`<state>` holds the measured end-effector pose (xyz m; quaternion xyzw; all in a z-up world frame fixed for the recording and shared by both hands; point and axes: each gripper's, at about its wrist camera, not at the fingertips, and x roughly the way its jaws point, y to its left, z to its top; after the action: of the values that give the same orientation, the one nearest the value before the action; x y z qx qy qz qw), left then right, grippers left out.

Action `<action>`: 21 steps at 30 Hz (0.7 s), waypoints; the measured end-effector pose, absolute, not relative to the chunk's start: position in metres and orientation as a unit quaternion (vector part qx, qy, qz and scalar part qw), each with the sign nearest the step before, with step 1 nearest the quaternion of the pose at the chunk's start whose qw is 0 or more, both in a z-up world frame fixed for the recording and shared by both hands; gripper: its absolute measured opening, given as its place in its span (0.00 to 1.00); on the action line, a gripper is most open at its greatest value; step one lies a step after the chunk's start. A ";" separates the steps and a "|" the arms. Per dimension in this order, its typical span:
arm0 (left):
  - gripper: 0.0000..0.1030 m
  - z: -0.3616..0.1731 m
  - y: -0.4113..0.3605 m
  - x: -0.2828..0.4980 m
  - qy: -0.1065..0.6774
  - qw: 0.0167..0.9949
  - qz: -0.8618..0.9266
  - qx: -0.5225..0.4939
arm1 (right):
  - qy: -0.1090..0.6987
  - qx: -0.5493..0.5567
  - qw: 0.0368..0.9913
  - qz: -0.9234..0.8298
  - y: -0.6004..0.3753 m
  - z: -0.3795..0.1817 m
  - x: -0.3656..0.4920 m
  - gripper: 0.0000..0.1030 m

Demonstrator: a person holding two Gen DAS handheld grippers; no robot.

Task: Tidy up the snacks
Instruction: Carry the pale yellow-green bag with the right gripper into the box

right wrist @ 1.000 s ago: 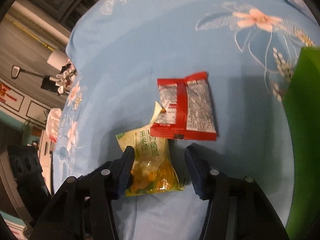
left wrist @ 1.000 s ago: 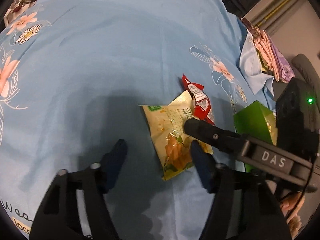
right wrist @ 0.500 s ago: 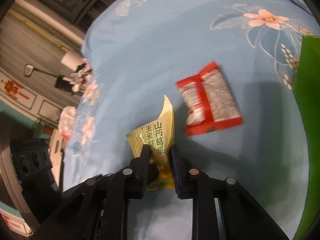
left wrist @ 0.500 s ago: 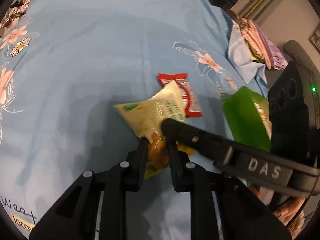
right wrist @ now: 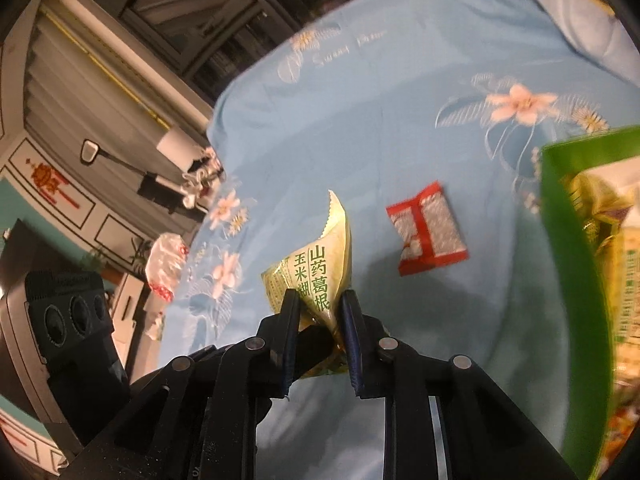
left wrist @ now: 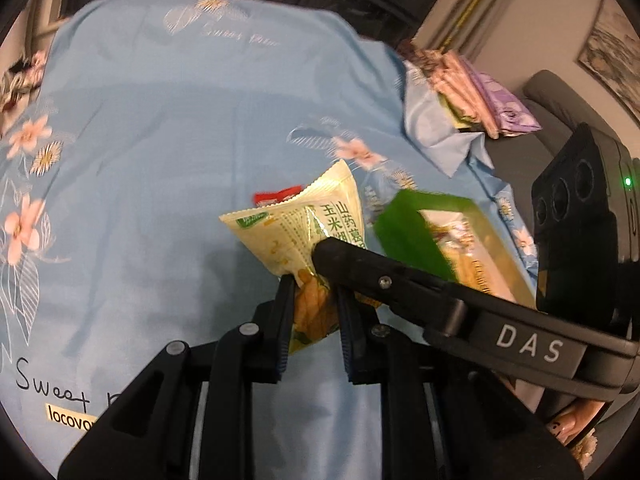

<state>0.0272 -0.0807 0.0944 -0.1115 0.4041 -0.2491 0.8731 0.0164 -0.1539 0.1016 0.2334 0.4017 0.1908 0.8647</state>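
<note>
Bed sheet below: both hand-held grippers, left and right, pinch one yellow packet; pulling apart could tear it.

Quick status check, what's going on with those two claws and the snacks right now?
Left gripper and right gripper both clamped on yellow snack packet, lifted off blue sheet. Red packet still lying there. Green box alongside, path clear.

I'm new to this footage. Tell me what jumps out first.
A yellow snack packet is pinched by both the left hand-held gripper and the right hand-held gripper, lifted off the blue floral sheet. A red packet lies flat behind; a green box of snacks stands at right.
</note>
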 end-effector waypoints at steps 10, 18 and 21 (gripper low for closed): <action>0.18 0.135 -0.148 0.017 0.356 0.884 -0.296 -0.069 | 0.343 0.255 0.891 0.156 -0.214 0.145 -0.016 0.24; 0.18 0.143 -0.217 0.018 0.360 0.865 -0.347 -0.043 | 0.318 0.299 0.894 0.103 -0.284 0.149 -0.039 0.24; 0.18 0.142 -0.242 0.019 0.367 0.856 -0.363 -0.033 | 0.312 0.321 0.890 0.086 -0.308 0.145 -0.045 0.24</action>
<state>0.0191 -0.2420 0.1420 -0.0331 0.3668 -0.3631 0.8559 -0.0453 -0.3083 0.1446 0.3212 0.3123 0.0857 0.8899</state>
